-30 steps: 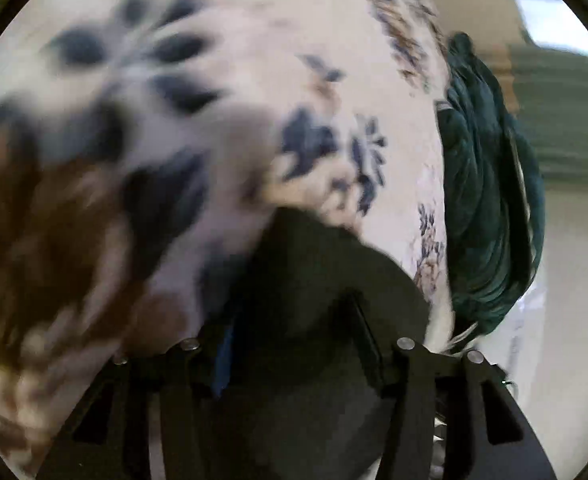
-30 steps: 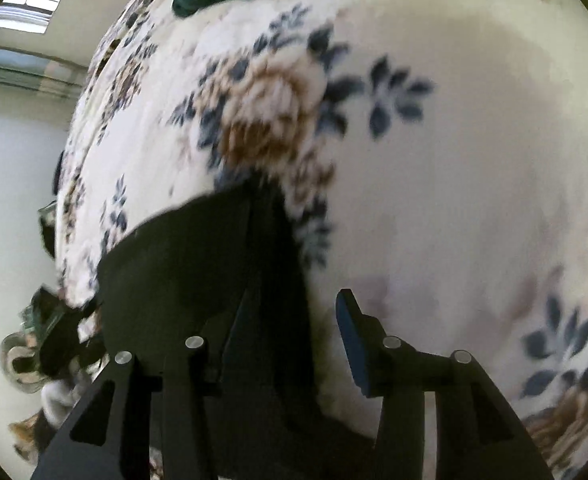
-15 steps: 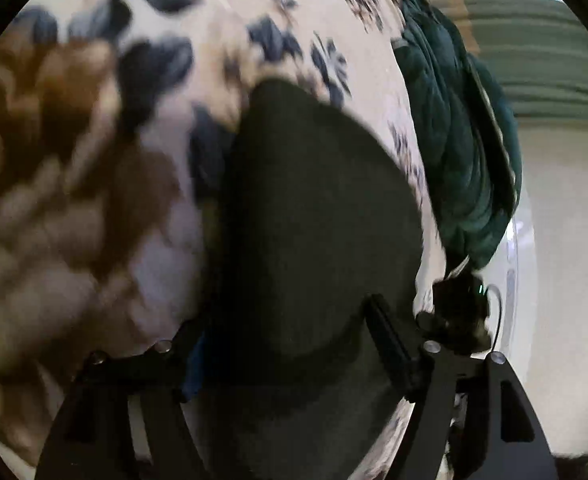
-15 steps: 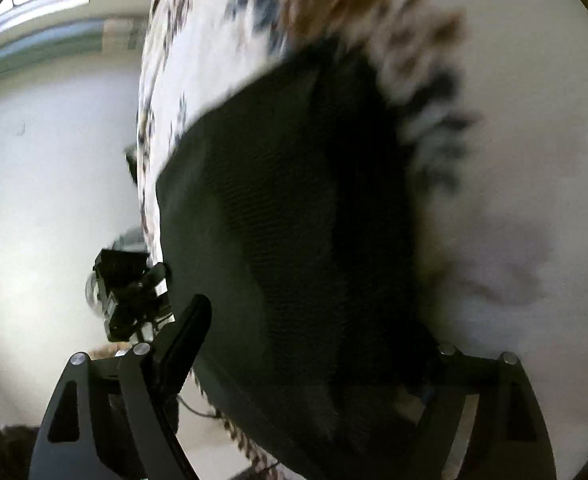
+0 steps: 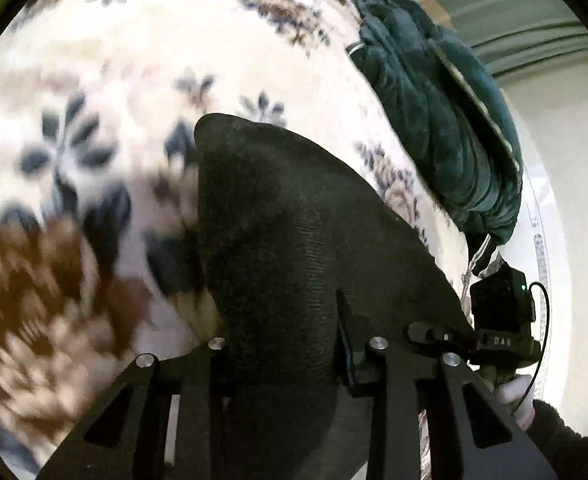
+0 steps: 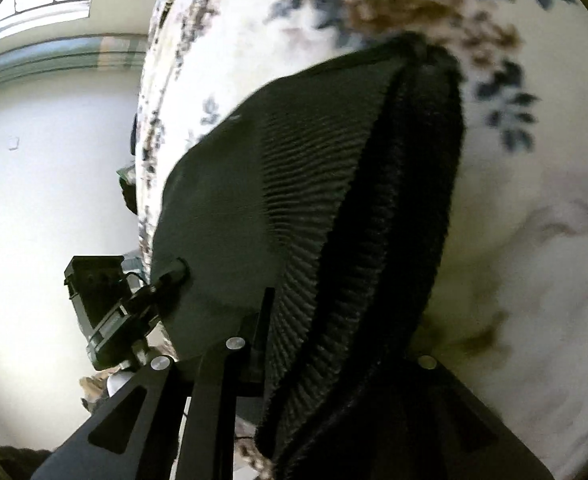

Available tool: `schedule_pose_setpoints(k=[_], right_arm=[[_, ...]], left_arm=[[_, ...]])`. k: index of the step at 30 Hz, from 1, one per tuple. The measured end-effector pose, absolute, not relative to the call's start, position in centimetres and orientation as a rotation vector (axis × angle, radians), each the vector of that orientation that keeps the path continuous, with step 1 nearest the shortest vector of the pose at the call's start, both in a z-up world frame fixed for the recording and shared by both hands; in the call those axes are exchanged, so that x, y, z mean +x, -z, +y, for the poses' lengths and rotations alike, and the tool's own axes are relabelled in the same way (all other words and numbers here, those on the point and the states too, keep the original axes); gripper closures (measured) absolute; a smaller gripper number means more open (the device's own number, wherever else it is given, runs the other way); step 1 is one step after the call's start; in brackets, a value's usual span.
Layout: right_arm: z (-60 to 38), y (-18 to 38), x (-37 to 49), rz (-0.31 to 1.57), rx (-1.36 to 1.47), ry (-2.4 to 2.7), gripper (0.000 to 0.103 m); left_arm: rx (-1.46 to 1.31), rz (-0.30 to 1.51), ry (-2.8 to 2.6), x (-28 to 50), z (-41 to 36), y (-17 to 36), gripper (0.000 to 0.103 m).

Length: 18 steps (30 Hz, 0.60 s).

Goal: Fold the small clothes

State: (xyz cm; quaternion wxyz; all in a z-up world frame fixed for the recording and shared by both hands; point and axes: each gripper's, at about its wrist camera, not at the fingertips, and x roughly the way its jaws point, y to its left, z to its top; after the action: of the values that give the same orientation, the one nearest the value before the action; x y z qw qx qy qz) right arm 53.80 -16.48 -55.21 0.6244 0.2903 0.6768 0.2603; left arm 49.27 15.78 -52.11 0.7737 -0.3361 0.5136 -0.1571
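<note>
White fuzzy blanket with blue and brown flowers (image 5: 141, 92) fills the space behind both tools and seems to cover a bed. Between the jaws of the left gripper (image 5: 283, 354) sits a small black ribbed knit cloth (image 5: 294, 248), and the jaws look squeezed onto its edge. The right gripper (image 6: 334, 344) also has the same black cloth (image 6: 294, 200) bunched between its jaws, but one finger is hidden under the fabric, so I cannot tell for sure how tight it is. Each tool shows up at the side of the other's view, so both are at the same cloth. Farther out past the left jaws lies a dark green rumpled blanket (image 5: 434, 120). I think the cloth is being lifted to fold. Next, it likely needs laying flat and one half brought over the other.
</note>
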Motion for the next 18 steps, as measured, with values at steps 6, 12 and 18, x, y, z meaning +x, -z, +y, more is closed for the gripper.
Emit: schedule_pose_setpoints(k=[6,12,18], right_arm=[[-11.6,51.6,56.9,1.451,0.700,-0.589,0.087],[-3.9,48.2,64.6,1.357,0.706,-0.538,0.087],[1.7,48.1,73.8,1.299,0.707,-0.497,0.087]], left_arm=[[-0.712,1.069,0.382,53.5,21.1,49.1,0.075],[-0.674,1.046,0.433,61.9,28.0,46.2,0.075],[-0.580,1.035,0.443,71.6,32.4,45.4,0.075]])
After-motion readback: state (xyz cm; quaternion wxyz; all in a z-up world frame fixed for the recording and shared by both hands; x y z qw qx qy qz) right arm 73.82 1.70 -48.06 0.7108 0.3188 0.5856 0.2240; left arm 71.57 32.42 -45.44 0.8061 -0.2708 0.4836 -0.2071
